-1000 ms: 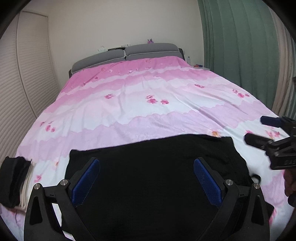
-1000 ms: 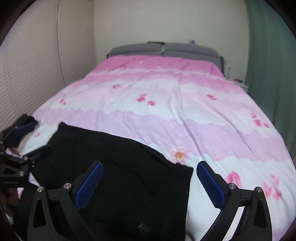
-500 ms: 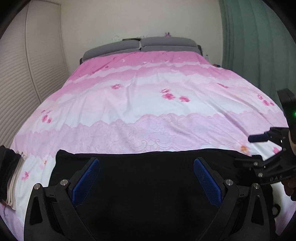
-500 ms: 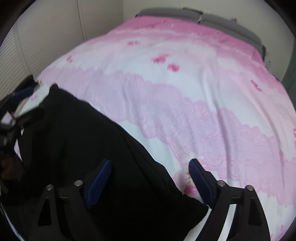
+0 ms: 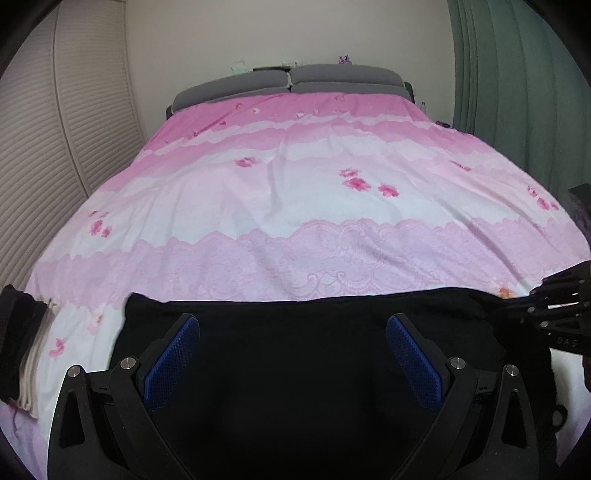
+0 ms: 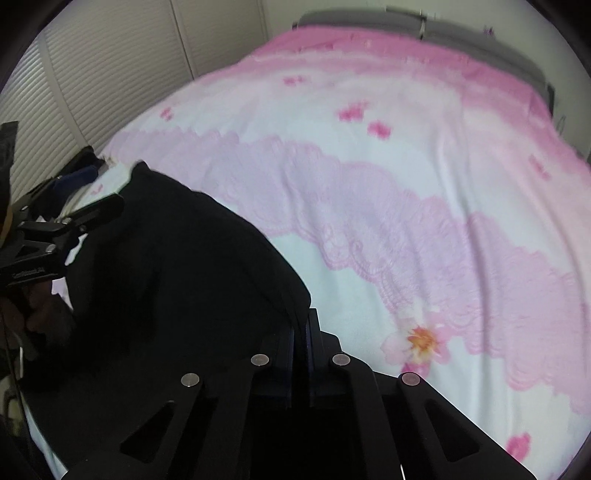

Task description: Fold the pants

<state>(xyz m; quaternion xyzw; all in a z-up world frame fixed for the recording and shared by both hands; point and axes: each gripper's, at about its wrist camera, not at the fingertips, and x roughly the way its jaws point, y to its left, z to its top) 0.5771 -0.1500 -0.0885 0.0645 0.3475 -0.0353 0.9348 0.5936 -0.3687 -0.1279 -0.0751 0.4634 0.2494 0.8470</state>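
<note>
Black pants (image 5: pixel 303 354) are spread along the bed's near edge on a pink floral duvet (image 5: pixel 317 206). Left tongs (image 5: pixel 291 354) are held wide; right tongs (image 6: pixel 301 332) are clamped on the pants' corner. Louvred doors (image 5: pixel 48 166) are seen left.

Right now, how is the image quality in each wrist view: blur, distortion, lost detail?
Left wrist view: mostly sharp, fisheye bends the bedspread and closet doors; the pants read as flat black, no texture. Right wrist view: tilted and motion-blurred, flowers smeared, headboard soft; the right gripper merges with the dark pants.
</note>
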